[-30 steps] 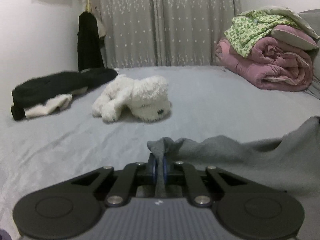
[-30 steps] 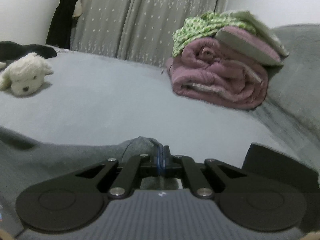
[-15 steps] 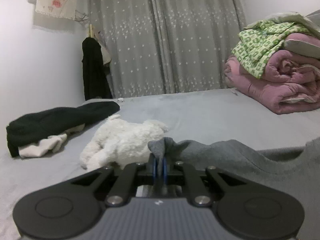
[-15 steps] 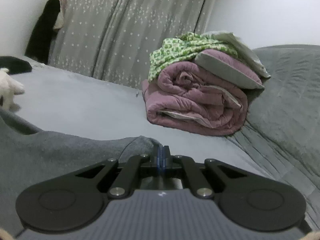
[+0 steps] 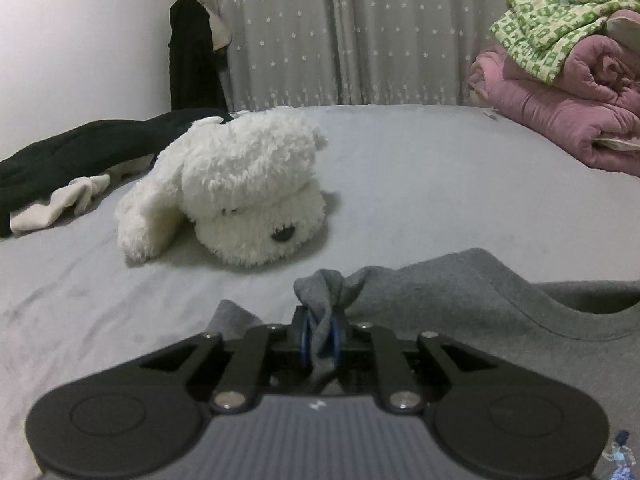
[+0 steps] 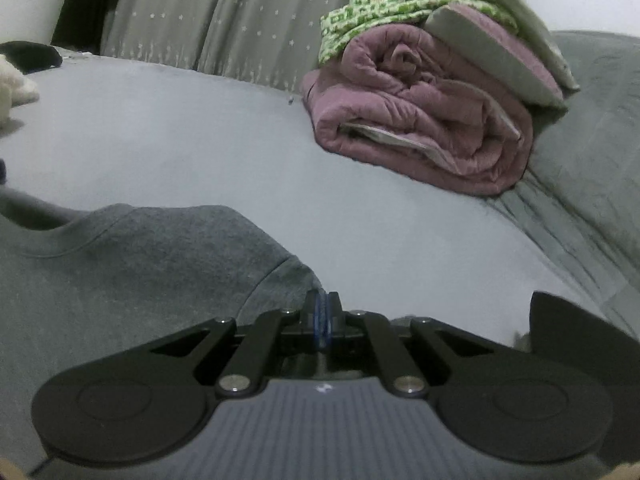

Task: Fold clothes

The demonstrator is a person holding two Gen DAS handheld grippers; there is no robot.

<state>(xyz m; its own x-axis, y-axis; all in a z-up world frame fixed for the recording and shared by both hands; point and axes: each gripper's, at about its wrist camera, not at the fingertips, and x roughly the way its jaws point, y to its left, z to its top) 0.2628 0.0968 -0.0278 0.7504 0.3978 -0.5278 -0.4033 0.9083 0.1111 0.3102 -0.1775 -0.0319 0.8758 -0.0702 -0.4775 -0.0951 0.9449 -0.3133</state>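
In the left wrist view, the left gripper (image 5: 320,338) has a bunched corner of the gray shirt (image 5: 480,304) between its two blue pads. Its jaws are opening, and the twisted cloth sits in the gap between them. The shirt lies flat on the gray bed (image 5: 420,184) and spreads from the gripper off to the right, where its round neck line curves. A small blue picture shows on the cloth at the bottom right corner. Just past the shirt lies a white plush dog (image 5: 232,188), nose toward the camera. Behind the dog are black clothes (image 5: 72,152) and a pale cloth (image 5: 60,204), and a dark coat (image 5: 192,64) hangs by the starry curtain (image 5: 360,32). A pink quilt (image 5: 560,120) with a green cloth (image 5: 552,36) on top sits at the right.

In the right wrist view, the right gripper (image 6: 322,326) is at the shirt's other shoulder, by the sleeve seam. Its jaws are opening too, yet the blue pads look almost together, and it is hard to tell if cloth is between them. Here the shirt (image 6: 132,276) spreads to the left, so it stretches longways from one gripper to the other. Only this view shows the whole rolled quilt (image 6: 420,120), a gray pillow (image 6: 492,52) on it, and a green-gray blanket (image 6: 592,128) at the right. The dog is only a white bit at the left edge.
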